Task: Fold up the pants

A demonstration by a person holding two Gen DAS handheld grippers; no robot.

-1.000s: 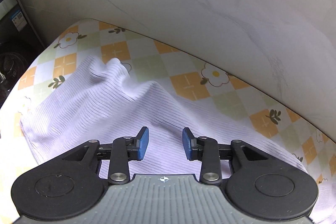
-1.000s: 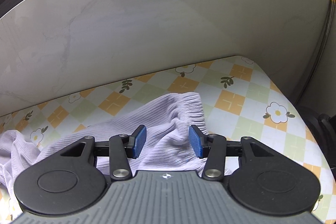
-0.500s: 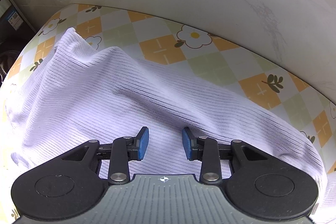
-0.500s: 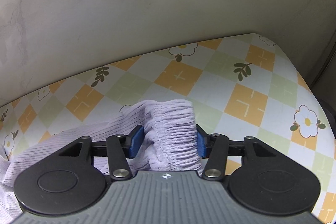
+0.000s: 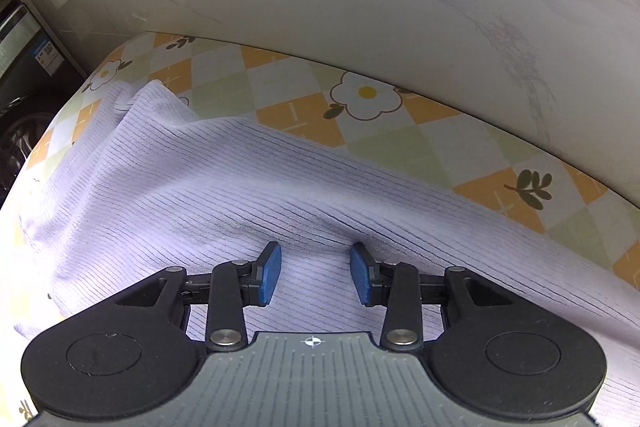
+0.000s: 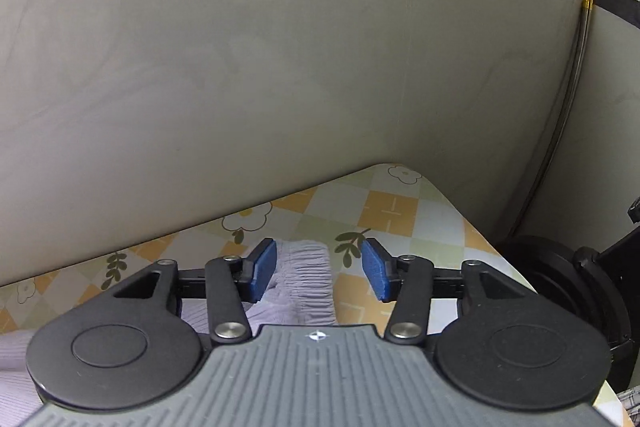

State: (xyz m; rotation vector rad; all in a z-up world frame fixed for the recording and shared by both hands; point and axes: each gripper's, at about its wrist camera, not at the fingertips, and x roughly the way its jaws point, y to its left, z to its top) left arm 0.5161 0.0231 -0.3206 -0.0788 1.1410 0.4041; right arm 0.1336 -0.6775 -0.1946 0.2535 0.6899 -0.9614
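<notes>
The lilac ribbed pants (image 5: 200, 187) lie spread over the flowered, chequered tablecloth (image 5: 400, 143), running from far left to near right. My left gripper (image 5: 316, 271) points down close over the cloth. Its blue pads (image 5: 272, 273) stand apart and are opening, with a low ridge of fabric at their tips and nothing pinched. In the right wrist view the gathered waistband (image 6: 308, 279) lies between the jaws of my right gripper (image 6: 320, 271), which are opening. The left pad (image 6: 264, 267) is at the fabric's edge; the right pad stands apart from it.
A pale marbled wall (image 5: 360, 7) rises directly behind the table. The table's right edge (image 6: 472, 227) drops off beside dark round equipment (image 6: 560, 287). A dark appliance (image 5: 24, 75) stands past the table's left end.
The right gripper, shut on the waistband half a second ago, has opened and let it go. The left gripper has come lower over the pants and its jaws stand a little wider.
</notes>
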